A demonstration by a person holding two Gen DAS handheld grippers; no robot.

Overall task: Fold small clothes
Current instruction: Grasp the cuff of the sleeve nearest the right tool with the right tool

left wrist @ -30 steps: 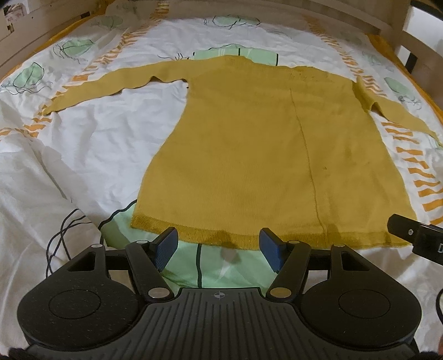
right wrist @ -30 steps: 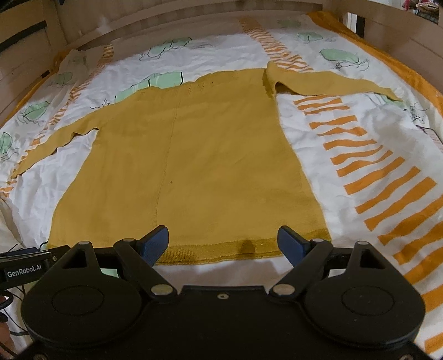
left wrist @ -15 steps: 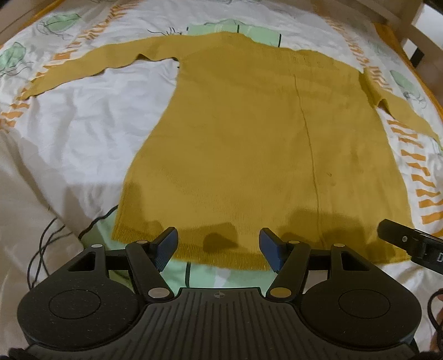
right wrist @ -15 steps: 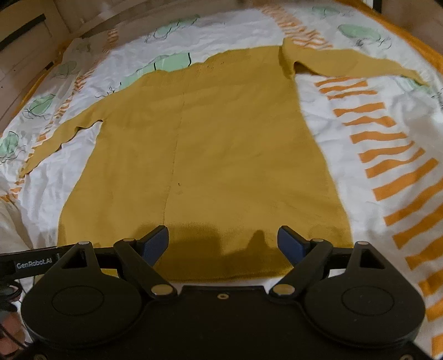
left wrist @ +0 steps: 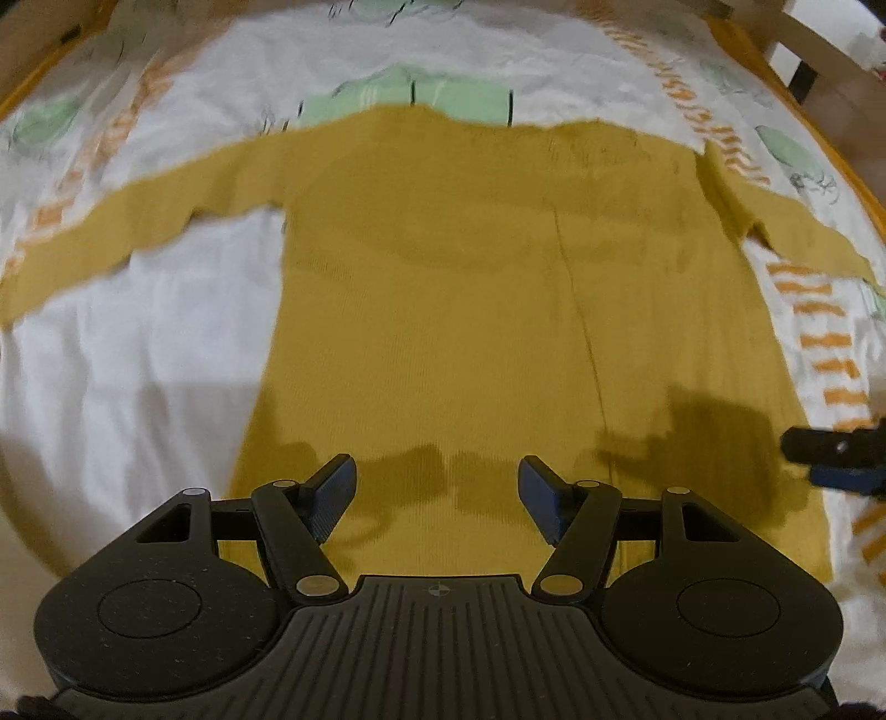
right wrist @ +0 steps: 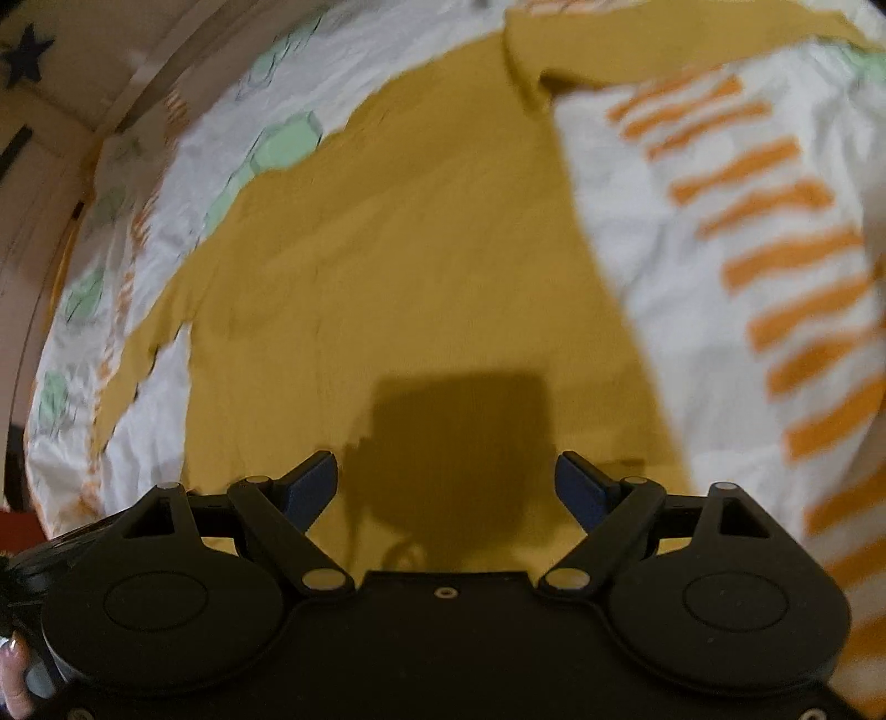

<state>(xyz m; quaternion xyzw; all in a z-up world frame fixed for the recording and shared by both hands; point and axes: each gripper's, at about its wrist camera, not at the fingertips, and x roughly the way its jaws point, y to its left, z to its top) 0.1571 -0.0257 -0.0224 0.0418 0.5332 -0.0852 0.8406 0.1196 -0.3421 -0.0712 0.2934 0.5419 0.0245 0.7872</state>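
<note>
Both grippers have advanced over the mustard sweater (left wrist: 443,288), jaws wide

Under my view lies a white bedsheet (left wrist: 138,376), creased, printed with orange stripes (right wrist: 775,260) along its right side and pale green patches (left wrist: 443,97) near the far end. A wooden bed frame (left wrist: 797,33) runs round the edge. A dark star (right wrist: 27,55) marks the wall at upper left.

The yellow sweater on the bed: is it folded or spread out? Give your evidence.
Spread out. The yellow sweater lies flat on the patterned bedsheet, both sleeves stretched sideways, with no part doubled over the body.
</note>
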